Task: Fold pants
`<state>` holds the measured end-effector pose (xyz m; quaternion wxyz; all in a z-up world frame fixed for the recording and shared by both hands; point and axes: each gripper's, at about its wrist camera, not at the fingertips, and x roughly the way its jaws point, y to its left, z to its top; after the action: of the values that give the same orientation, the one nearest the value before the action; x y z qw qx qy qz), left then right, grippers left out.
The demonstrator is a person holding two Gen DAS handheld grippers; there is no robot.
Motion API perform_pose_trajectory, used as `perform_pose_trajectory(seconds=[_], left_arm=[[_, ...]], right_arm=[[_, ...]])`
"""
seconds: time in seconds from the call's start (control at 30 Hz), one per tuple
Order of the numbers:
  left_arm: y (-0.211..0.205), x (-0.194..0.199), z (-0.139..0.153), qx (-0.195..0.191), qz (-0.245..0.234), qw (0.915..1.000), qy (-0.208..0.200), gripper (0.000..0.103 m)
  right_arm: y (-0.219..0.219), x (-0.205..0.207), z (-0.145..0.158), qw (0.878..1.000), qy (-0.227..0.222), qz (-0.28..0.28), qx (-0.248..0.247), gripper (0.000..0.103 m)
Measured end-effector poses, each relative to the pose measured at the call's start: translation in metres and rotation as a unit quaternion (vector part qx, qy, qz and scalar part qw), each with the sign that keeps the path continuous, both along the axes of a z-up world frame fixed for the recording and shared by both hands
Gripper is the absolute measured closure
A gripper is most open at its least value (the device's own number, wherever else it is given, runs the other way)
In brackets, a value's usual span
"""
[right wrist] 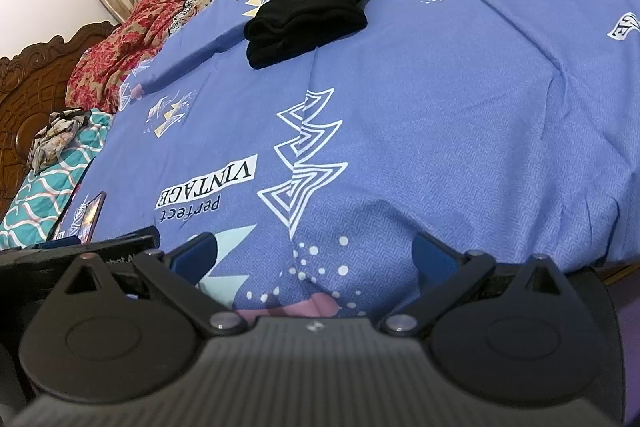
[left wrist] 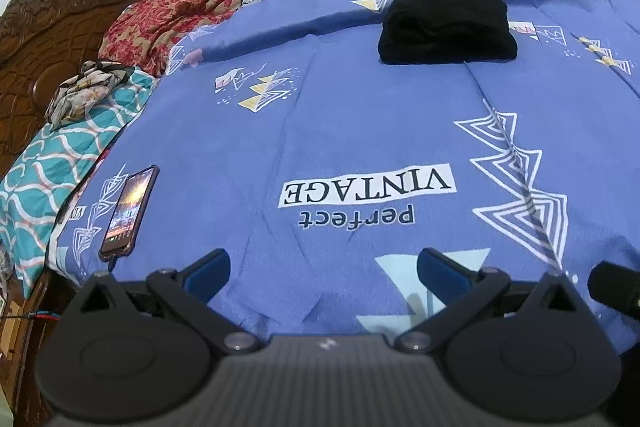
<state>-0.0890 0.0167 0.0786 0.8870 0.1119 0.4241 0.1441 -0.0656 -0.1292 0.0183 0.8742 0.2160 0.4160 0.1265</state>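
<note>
My left gripper (left wrist: pixel 324 267) and right gripper (right wrist: pixel 316 259) both hang with fingers spread wide, holding nothing, above the near edge of the blue bedsheet (left wrist: pixel 360 131). The black pants (left wrist: pixel 447 23) lie folded in a compact bundle farther up the bed, well apart from both.

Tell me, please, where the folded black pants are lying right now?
The folded black pants lie on the blue patterned bedsheet, far ahead of both open grippers, upper centre-right in the left wrist view, towards the red floral quilt.
</note>
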Motion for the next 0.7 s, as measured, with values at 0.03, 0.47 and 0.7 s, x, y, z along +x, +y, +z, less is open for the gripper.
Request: perform_pose_trajectory(seconds=[0.03,0.47,0.7], left_arm=[[-0.0012,0.0003,-0.0005,0.001,-0.002,1.0,0.001,0.0],[-0.0036,-0.0003,-0.0048,0.011,-0.011,0.9998,0.008,0.0],[-0.005,0.0001,-0.0065,0.012,-0.015,0.9997,0.011,0.0]], right_arm=[[0.0,0.0003,-0.0002,1.0,0.0,0.0,0.0,0.0],[-0.0011,0.0007,-0.0002,1.0,-0.001,0.0,0.0,0.0],[0.0019,-0.0014,0.0007,1.0,0.002,-0.004,0.002,0.0]])
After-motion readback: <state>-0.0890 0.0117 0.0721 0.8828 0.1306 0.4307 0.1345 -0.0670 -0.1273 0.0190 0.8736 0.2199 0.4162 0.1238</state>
